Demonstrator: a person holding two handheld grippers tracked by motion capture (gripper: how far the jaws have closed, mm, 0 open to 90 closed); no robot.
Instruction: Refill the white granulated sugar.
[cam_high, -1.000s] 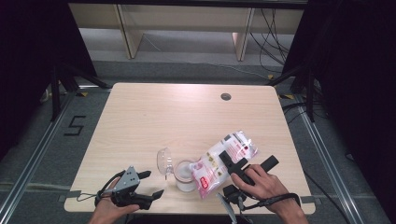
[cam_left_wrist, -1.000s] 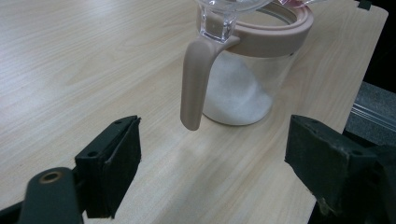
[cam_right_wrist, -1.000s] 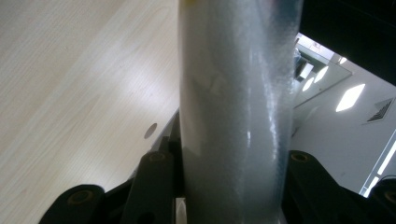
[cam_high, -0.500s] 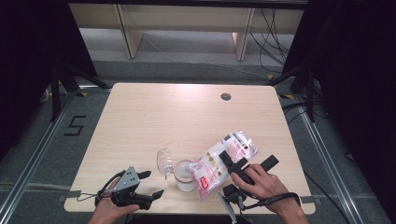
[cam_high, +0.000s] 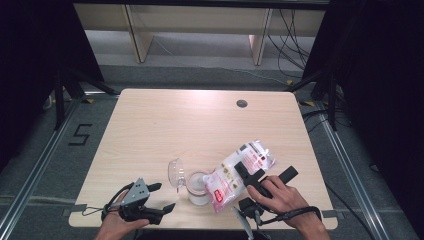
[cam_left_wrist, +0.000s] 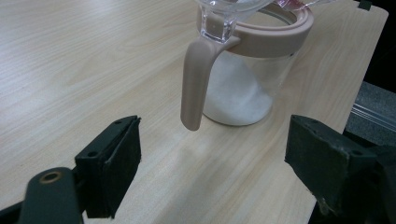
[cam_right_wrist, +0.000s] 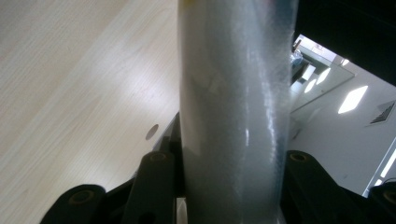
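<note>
Writing: the bag carries red and pink label patches with print on its clear plastic; in the high view the lettering is too small to read. On the floor left of the table a black mark shaped like the figure 5. No brand legible on the jar.

Bag: tilted, its lower end over the mouth of the jar, its upper end up and to the right. Right gripper clamped on it across the middle, one jaw lying dark over the label side. Bag is near the front edge of the table, right of centre.

Jar: clear, pink rim band, pink handle, stands upright on the table just left of the bag, white powder heaped in the bottom. A clear lid stands hinged up on its left side.

Left gripper: at the near left edge of the table, jaws wide apart with nothing between them, pointed toward the jar, apart from it.

View differences:
- High view gives the whole layout, the label patches, a round grommet at the far right of the table.
- Left gripper view gives the jar close up: handle hanging off the rim, cone of powder inside, the black jaw pads either side, the wood grain.
- Right gripper view shows the bag's frosted back side rising between the jaws, pressed by them, no print visible; the grommet and ceiling lights beyond.
</note>
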